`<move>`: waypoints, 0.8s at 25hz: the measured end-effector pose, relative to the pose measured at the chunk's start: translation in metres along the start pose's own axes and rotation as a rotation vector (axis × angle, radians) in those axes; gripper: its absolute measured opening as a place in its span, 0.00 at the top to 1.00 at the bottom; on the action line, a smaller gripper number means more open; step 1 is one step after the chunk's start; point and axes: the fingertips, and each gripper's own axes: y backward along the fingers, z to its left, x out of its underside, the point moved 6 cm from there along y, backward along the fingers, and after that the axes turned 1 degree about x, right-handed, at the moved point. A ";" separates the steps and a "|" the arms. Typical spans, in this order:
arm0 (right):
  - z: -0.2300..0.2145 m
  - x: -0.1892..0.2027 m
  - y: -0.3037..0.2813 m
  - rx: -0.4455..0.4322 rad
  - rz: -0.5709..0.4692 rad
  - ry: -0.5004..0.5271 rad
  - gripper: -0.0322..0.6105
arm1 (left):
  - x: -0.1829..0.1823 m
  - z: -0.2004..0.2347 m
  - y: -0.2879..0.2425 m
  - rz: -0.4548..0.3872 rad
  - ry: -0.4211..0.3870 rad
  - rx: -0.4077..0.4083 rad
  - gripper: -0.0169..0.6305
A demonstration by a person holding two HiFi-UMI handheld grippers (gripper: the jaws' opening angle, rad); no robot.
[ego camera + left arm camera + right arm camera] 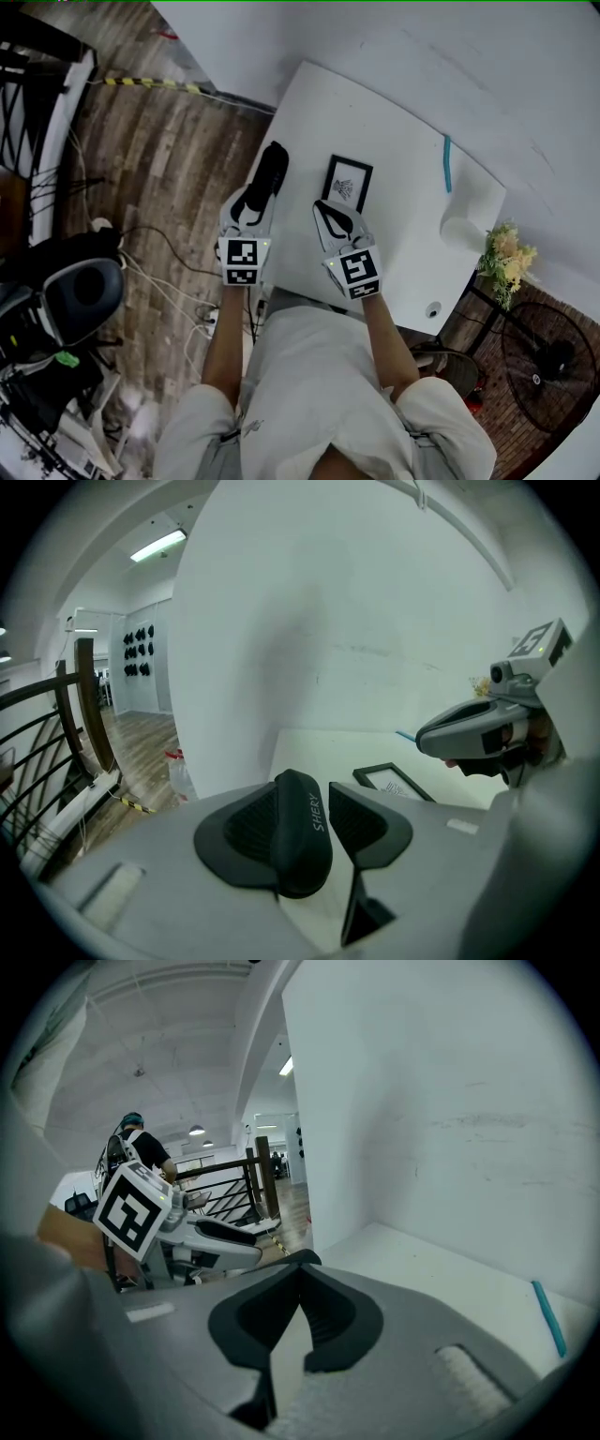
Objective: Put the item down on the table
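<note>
From overhead, a person stands at the near edge of a white table [403, 141] with a gripper in each hand. The left gripper [255, 202] has a long black case [270, 173] sticking out ahead of it, over the table's left edge. Whether the case touches the tabletop cannot be told from here. The right gripper [323, 208] is just beside it, tips near a small black frame [347, 183] lying flat. A blue stick [447, 162] lies well apart at the far side. Only this view takes in the flowers [506, 258] and the fan [551, 361] past the right corner.

The left gripper view settles the grip. The case [302, 836], printed "SHERY", stands between the two black pads, and the left gripper [314, 822] is clamped on it. The table is in the background behind it. The frame [389, 780] shows on the tabletop beyond, and the right gripper [433, 735] reaches in from the right. A dark railing [47, 724] and wood floor fill the left.

The right gripper view shows the right gripper [300, 1274] with its jaws together at the tips and nothing between them. The left gripper [248, 1241] is seen side-on at left with its marker cube. The blue stick [550, 1318] lies at far right. A second person [136, 1152] stands in the background, seen in no other view.
</note>
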 end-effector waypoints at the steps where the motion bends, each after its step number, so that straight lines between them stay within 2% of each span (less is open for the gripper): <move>1: -0.001 -0.002 0.003 0.004 -0.006 0.002 0.94 | -0.004 -0.002 0.004 -0.010 -0.002 0.000 0.70; 12: -0.004 -0.018 0.043 0.002 -0.112 0.020 0.95 | -0.036 -0.042 0.056 -0.126 -0.034 -0.020 0.88; 20: 0.013 -0.018 0.066 -0.033 -0.155 0.022 0.95 | -0.035 -0.066 0.093 -0.171 -0.010 -0.065 0.95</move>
